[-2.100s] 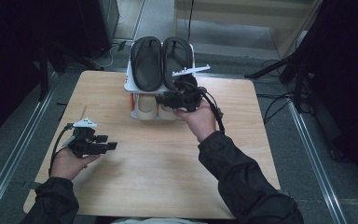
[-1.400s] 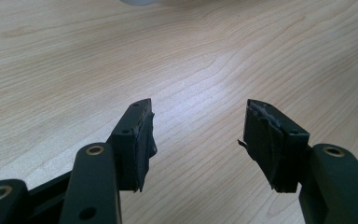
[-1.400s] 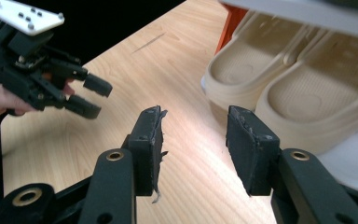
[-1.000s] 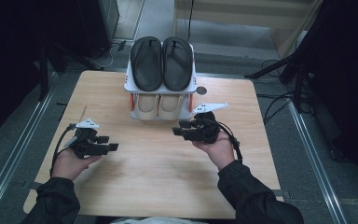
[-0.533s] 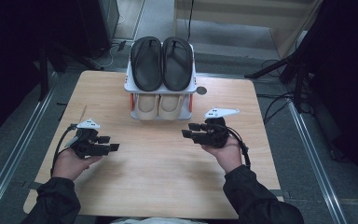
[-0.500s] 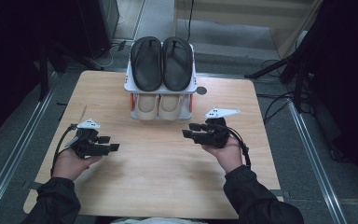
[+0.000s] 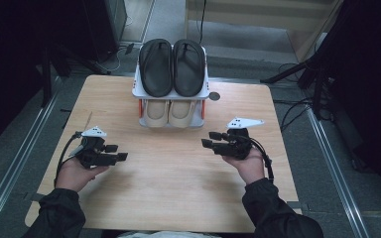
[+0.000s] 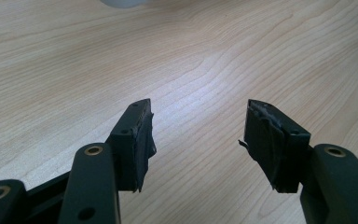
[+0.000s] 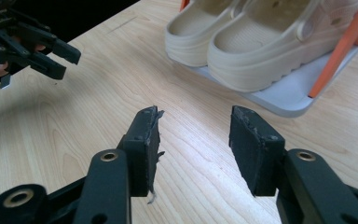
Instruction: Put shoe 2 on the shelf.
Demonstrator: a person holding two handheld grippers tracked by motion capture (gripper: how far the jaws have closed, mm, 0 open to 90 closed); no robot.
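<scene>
Right hand-held gripper: held low over the worktop at its right side, jaws apart with bare wood between them, gripping nothing. About two seconds ago it was up at the shoe rack; since then it has drawn back toward the person and now sits well apart from the rack, little changed over the last half second.

Left hand-held gripper: at the left side of the worktop, jaws apart and empty; its place is unchanged across the earlier frames.

Black slippers: one pair, side by side on the rack's top shelf, as before.

Beige clogs: one pair, side by side on the lower shelf, toes toward the person, just ahead of the right hand-held gripper's jaws in the right gripper view.
</scene>
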